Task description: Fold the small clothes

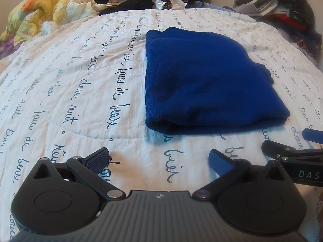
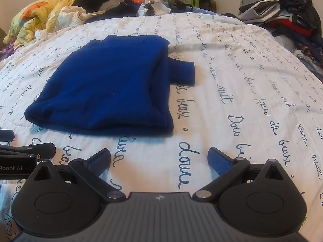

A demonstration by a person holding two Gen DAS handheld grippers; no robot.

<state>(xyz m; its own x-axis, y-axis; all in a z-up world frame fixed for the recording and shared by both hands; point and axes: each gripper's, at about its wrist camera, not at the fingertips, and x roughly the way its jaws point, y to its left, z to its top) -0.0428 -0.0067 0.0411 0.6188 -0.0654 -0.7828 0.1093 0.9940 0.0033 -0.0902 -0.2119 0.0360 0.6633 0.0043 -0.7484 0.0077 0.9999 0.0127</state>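
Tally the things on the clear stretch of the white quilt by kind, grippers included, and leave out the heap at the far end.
Blue folded garment: 1
Grippers, both open and empty: 2, the left gripper and the right gripper
Total: 3

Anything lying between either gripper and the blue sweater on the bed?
Nothing visible. Only bare quilt separates the open left gripper and open right gripper from the folded blue sweater.
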